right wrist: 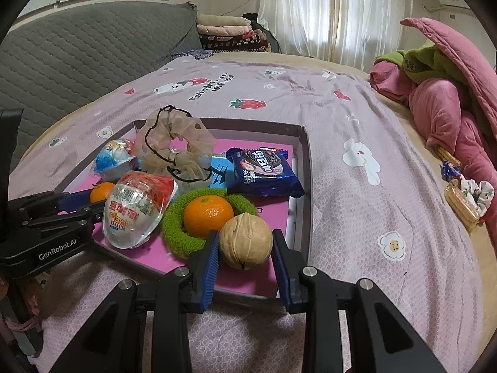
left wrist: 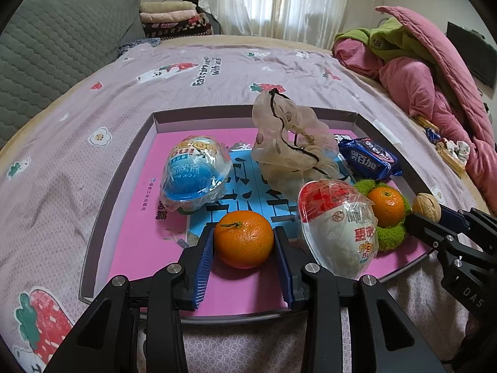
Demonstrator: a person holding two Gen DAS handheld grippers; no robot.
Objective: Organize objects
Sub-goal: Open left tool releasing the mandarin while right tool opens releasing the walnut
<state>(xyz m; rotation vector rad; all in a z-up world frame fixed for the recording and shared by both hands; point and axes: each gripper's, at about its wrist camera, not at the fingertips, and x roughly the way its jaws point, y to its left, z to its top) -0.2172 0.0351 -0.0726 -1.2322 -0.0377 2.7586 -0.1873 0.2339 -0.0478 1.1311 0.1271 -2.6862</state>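
Note:
A shallow pink-floored tray [left wrist: 119,186] lies on the bed. My left gripper [left wrist: 244,233] is shut on a tangerine [left wrist: 243,244] at the tray's near edge, both blue pads against it. My right gripper [right wrist: 246,237] is shut on a walnut [right wrist: 245,242] over the tray's near right corner [right wrist: 303,171]. Inside the tray lie a blue toy egg [left wrist: 195,174], a red-and-white toy egg [left wrist: 338,230], a beige scrunchie [left wrist: 289,143], a blue biscuit packet [left wrist: 369,157] and a second tangerine [right wrist: 208,216] resting in a green scrunchie [right wrist: 172,227].
A heap of pink and green quilts [right wrist: 441,115] fills the bed's right side, with snacks and a floral scrunchie [right wrist: 475,191] beside it. A grey padded headboard [right wrist: 77,59] and folded blankets [right wrist: 230,31] stand at the back. The lilac sheet [right wrist: 357,217] lies right of the tray.

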